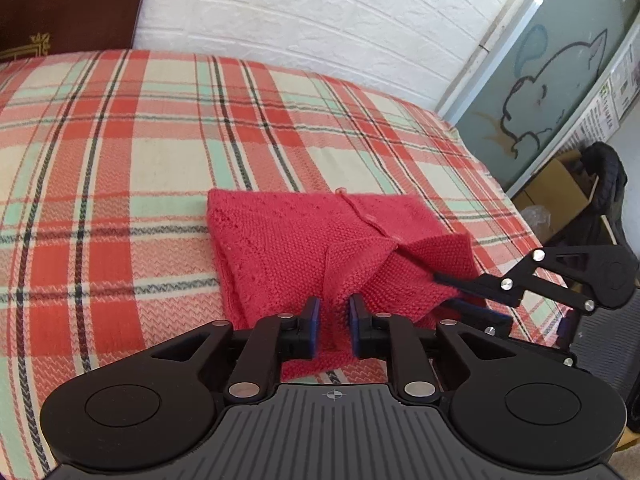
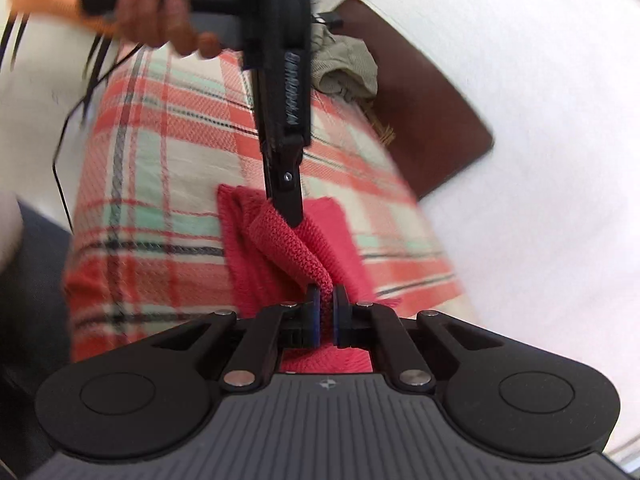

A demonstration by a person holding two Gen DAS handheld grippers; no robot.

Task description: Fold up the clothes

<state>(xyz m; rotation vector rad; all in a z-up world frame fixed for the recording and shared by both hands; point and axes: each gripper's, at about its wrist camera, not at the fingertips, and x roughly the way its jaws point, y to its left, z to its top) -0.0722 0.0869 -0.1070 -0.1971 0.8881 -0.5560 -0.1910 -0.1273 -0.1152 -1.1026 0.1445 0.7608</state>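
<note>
The left hand-held gripper (image 1: 334,322) has its jaws narrowly parted around the near hem of a red knitted cardigan (image 1: 288,244); whether they clamp it I cannot tell. The right hand-held gripper (image 2: 325,312) is pinched tight on a raised ridge of the same knit. The cardigan lies partly folded on a plaid bedsheet (image 1: 120,160), near the bed's front edge; beyond stands a white brick-pattern wall (image 1: 320,4).

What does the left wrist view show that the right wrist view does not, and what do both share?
Only the left wrist view shows the white brick wall and a glass door with a cartoon drawing. Only the right wrist view shows a hand holding the other tool, and an olive cloth. Both show the red knitted garment on the plaid sheet.
</note>
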